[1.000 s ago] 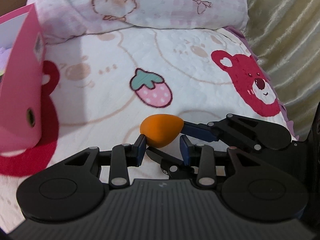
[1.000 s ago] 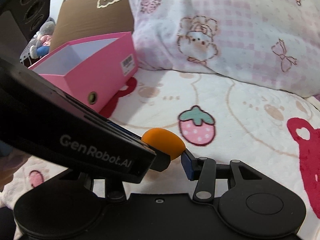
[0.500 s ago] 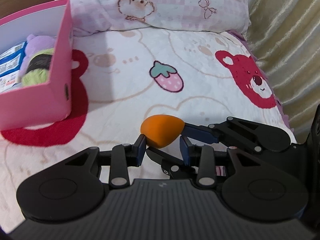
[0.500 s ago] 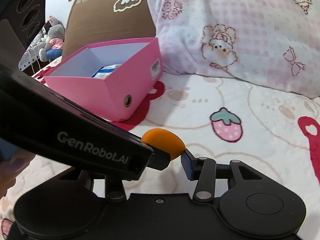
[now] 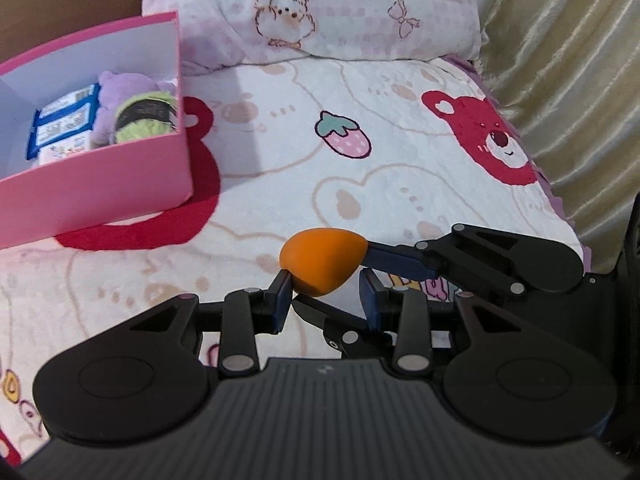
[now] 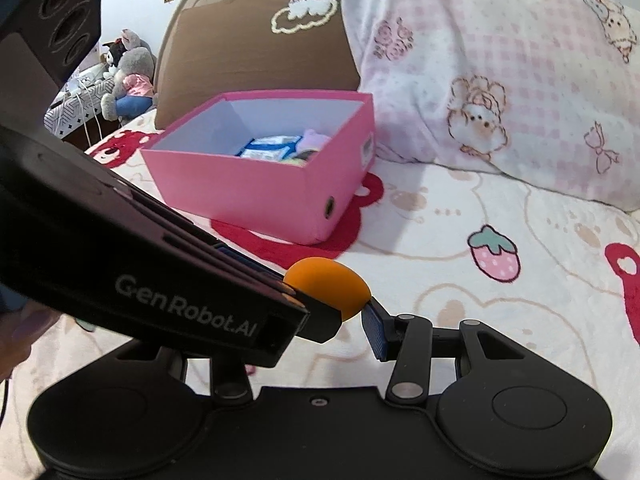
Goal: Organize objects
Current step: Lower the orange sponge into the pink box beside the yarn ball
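The bed (image 5: 360, 184) filled most of what I saw, its pale blanket printed with red bears and a strawberry (image 5: 346, 138). A gold curtain (image 5: 568, 80) hung along its right edge. At the far end lay a pink checked pillow (image 5: 340, 8), with a brown cushion (image 6: 248, 52) to its left.

A pink box (image 5: 100, 188) stood open on the bed at the far left, just in front of the cushion and pillow. Inside it a purple plush (image 5: 120, 88) lay against the right wall, with a blue-and-white packet (image 5: 66, 120) to its left.

My left gripper (image 5: 324, 292) and my right gripper (image 6: 344, 316) met over the near middle of the bed, angled across each other. My left jaws were narrow, closed on an orange egg (image 5: 322, 262): the left pad pressed its side and the right pad sat close against its lower edge. My right jaws stood a little wider and gripped the same egg, with one blue pad on its pointed right end and the other finger running under it. From the right wrist that second finger was hidden behind the left gripper's body.

The egg hung above the blanket between both pairs of jaws, well apart from the box, to the near right of it.
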### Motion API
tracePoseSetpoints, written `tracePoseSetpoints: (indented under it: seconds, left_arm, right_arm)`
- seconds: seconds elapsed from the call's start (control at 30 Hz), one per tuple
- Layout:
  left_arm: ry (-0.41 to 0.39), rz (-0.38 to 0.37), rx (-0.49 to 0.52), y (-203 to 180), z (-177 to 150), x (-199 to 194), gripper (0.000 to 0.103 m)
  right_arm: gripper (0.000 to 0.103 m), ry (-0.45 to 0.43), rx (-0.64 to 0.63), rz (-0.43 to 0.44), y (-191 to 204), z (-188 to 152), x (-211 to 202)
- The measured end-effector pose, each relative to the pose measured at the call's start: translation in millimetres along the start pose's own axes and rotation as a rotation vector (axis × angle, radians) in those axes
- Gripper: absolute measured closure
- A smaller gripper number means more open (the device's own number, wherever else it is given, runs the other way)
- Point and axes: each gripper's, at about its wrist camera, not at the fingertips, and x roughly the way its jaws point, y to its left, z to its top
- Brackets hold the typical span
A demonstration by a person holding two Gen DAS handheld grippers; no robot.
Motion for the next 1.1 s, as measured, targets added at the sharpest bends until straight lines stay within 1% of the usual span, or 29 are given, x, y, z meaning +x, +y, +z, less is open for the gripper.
tracePoseSetpoints:
  seconds: [0.2, 0.3, 0.47, 0.67, 0.9, 1.1]
  left_arm:
    - [-0.03, 0.032, 0.025, 7.6, -3.5, -35.6, 0.068]
    - [-0.059, 0.016, 0.029, 17.4, -3.8, -51.4, 0.068]
    - [-0.071, 0.019, 0.017, 33.0, -2.9, -68.0, 0.068]
    - [-0.084, 0.048, 0.013, 51.0, 0.0, -84.6, 0.068]
    - [-0.117, 0.063, 0.025, 73.3, 18.5, -99.2, 0.068]
    - [-0.125, 0.038, 0.023, 97.7, 45.8, -96.2, 0.068]
  right_arm:
    - [0.052, -0.021, -0.041, -0.009, 30.6, 16.1, -11.9]
    - [0.052, -0.036, -0.053, -0.02, 42.8, 24.5, -16.9]
    - [0.052, -0.066, -0.045, -0.003, 55.9, 32.9, -16.3]
    - [0.052, -0.08, -0.071, 0.022, 75.1, 48.0, -11.1]
    - [0.052, -0.109, -0.078, 0.027, 87.9, 74.5, -2.5]
    - [0.052, -0.132, -0.079, 0.036, 84.3, 97.3, 16.3]
